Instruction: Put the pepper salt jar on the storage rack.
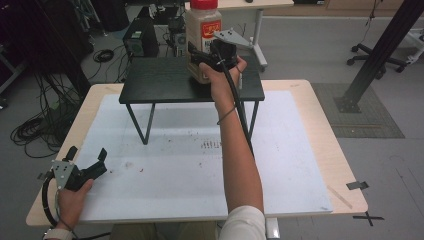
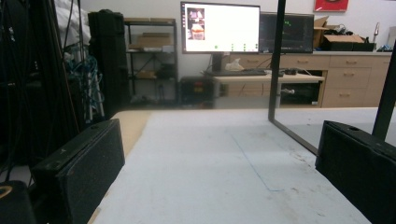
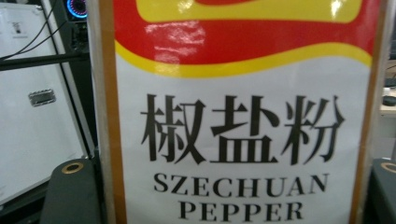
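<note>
Grey floor [image 1: 310, 45], 2 monitors [image 2: 220, 28], wooden cabinets [image 2: 345, 79], black shelving [image 2: 149, 56].

monitor [image 2: 220, 28] and shelving [image 2: 149, 56] behind wooden table [image 1: 320, 125].

Glossy-labelled clear plastic jar [image 1: 202, 40]

High view overhead, facing forward-down; left tool view table-level; right tool view against jar [image 3: 238, 116].
</note>
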Demonstrator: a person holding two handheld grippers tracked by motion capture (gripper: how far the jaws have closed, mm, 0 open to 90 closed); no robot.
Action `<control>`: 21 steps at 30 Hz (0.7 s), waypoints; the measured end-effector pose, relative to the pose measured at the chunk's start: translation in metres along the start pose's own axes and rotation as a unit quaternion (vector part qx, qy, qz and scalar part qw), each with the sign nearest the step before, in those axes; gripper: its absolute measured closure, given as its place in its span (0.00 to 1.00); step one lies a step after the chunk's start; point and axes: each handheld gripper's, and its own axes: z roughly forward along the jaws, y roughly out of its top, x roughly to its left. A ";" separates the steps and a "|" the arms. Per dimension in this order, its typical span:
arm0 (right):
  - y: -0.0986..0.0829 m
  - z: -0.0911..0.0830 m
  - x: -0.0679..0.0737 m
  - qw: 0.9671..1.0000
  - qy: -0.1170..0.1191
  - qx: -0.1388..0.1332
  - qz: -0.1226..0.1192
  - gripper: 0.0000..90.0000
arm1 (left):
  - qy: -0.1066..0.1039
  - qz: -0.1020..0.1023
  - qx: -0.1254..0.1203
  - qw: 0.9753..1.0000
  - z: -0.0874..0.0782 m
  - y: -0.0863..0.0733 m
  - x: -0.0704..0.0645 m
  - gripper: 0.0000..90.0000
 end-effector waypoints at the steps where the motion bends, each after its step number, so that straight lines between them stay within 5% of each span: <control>1: -0.001 0.000 0.001 1.000 -0.004 -0.002 0.001 0.28 | 0.000 0.000 0.000 1.000 0.000 0.000 0.000 0.02; 21: -0.013 0.009 0.020 0.998 -0.059 -0.011 -0.020 0.28 | -0.003 0.000 -0.001 1.000 0.000 0.000 0.000 0.02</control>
